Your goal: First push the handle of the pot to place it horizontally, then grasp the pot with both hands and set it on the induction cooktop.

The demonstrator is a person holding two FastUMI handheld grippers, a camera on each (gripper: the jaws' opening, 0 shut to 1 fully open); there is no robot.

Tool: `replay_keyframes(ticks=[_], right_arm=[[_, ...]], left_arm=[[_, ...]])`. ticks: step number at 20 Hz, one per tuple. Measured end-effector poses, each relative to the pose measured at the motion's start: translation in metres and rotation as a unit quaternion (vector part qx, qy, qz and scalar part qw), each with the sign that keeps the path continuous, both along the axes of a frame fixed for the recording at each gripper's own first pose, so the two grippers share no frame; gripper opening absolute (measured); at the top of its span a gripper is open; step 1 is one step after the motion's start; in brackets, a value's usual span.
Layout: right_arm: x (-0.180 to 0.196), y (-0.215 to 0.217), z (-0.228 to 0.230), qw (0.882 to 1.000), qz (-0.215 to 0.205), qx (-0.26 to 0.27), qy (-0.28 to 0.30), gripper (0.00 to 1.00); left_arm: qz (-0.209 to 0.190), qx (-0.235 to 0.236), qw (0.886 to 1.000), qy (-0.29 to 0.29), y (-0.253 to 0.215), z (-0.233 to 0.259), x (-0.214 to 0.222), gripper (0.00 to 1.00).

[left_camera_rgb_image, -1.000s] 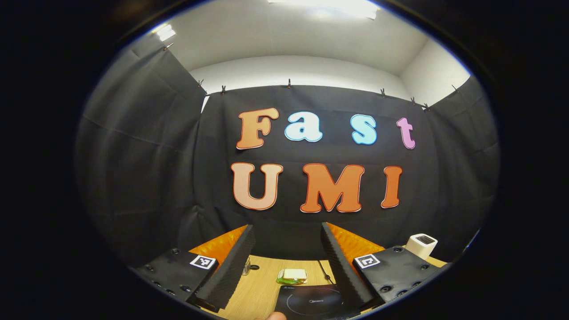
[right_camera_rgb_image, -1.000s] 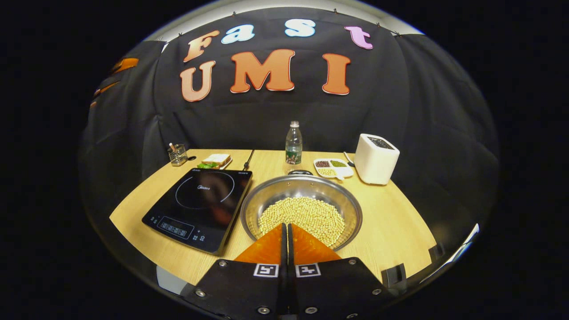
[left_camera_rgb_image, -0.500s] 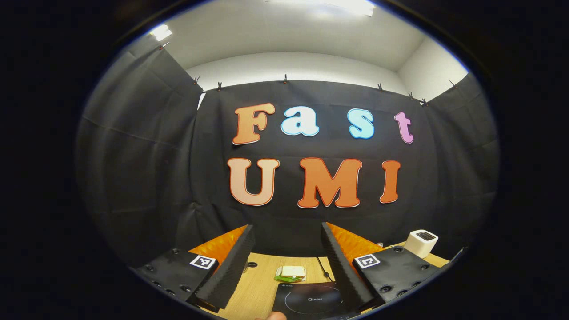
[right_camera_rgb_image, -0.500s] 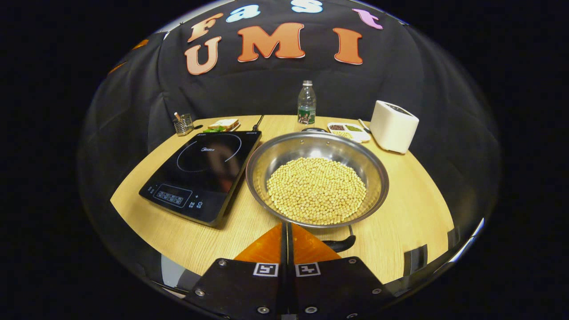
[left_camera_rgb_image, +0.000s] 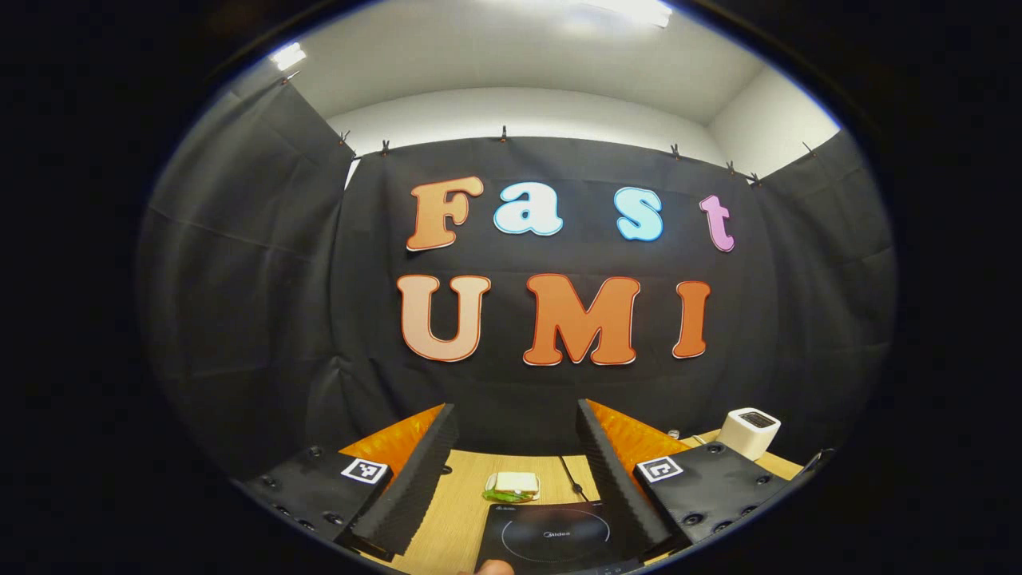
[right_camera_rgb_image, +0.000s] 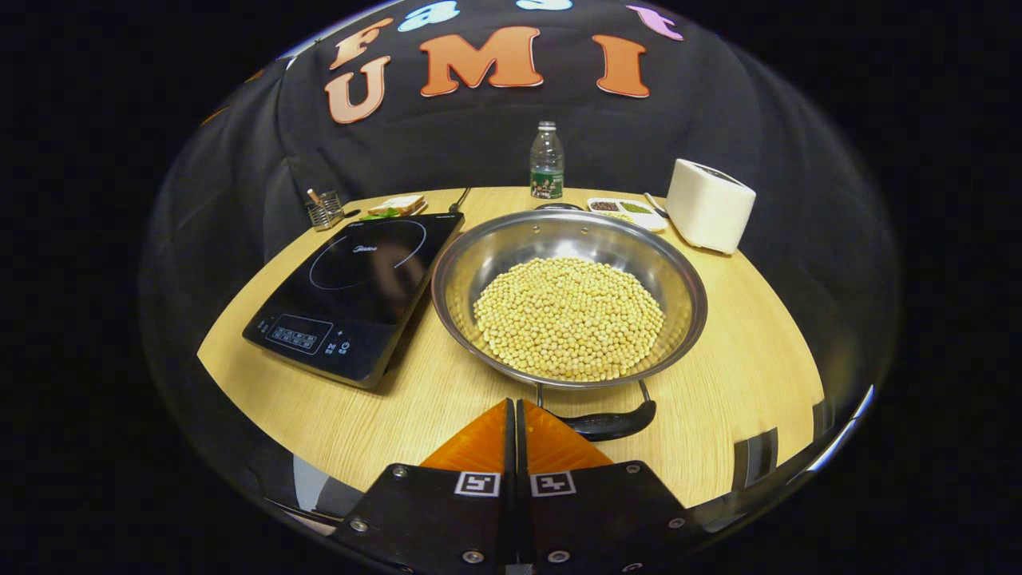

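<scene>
The left gripper view faces the wall, low; the right looks down closer; both share the induction cooktop (left_camera_rgb_image: pixel 551 537).

light: bright ceiling lamp (left_camera_rgb_image: pixel 615 9) overhead | glare: sheen on induction cooktop (right_camera_rgb_image: pixel 359 287) | focus: sharp | edges: strong fisheye bending
</scene>
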State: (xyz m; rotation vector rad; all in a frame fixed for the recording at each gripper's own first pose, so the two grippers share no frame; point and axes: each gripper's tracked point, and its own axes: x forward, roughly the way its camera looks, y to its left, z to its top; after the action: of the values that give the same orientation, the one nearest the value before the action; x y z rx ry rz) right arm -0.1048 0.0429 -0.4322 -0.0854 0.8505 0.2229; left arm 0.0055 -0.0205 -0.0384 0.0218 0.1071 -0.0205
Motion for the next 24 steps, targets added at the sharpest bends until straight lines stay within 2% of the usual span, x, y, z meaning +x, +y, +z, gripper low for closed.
replay_keyframes(ticks=[7,24], right_arm=[[0.013,-0.034,-0.002,0.999,-0.046,-0.002,0.002,0.00],[0.051,-0.109,-0.011,0.992,-0.125,-0.011,0.012,0.00]], left_arm=[[0.018,-0.004,1.000,0.011,0.014,-0.014,0.005,0.99],[0.014,0.008,1.000,-0.013,0.004,-0.003,0.005,0.99]])
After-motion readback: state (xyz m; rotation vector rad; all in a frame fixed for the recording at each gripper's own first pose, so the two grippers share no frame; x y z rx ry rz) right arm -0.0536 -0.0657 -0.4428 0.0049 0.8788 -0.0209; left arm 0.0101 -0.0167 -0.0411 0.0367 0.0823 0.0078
